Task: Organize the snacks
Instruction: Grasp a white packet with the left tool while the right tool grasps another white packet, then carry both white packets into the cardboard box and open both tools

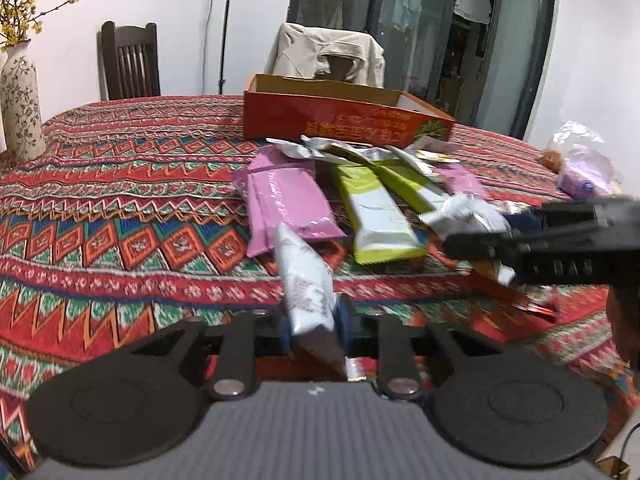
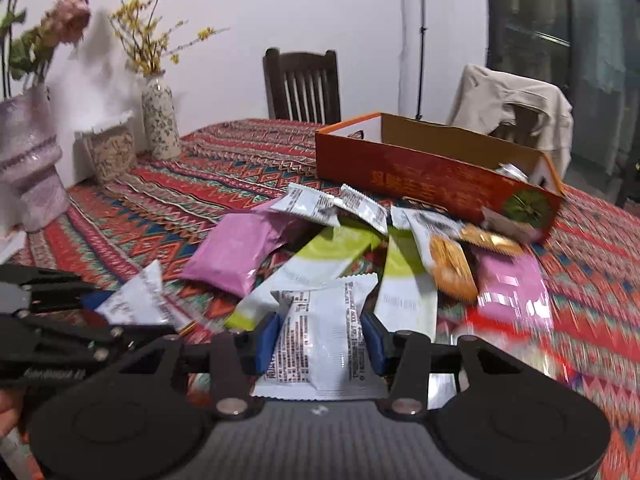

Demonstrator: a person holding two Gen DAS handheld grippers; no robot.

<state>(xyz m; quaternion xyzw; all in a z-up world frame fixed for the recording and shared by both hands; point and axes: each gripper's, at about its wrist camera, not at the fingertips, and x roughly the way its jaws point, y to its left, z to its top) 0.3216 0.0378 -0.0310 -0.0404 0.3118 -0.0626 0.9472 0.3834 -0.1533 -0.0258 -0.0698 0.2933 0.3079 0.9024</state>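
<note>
Snack packets lie in a loose pile on a patterned tablecloth in front of an orange cardboard box (image 1: 344,118) (image 2: 436,176). My left gripper (image 1: 314,320) is shut on a white packet with brown print (image 1: 304,280), which sticks up and away from the blue pads; the same packet (image 2: 132,300) shows at the left of the right wrist view. My right gripper (image 2: 322,340) is shut on a white packet with black text (image 2: 324,340), squeezed between its blue pads. Pink packets (image 1: 288,204) (image 2: 240,256) and green-and-white packets (image 1: 376,212) (image 2: 320,260) lie in the pile.
A flowered vase (image 1: 20,100) (image 2: 160,120) stands at the table's left side beside a jar (image 2: 110,148) and a pink wrapped pot (image 2: 32,160). Two chairs (image 1: 130,62) (image 2: 516,108) stand behind the table, one draped with a beige jacket. A clear bag (image 1: 580,160) sits far right.
</note>
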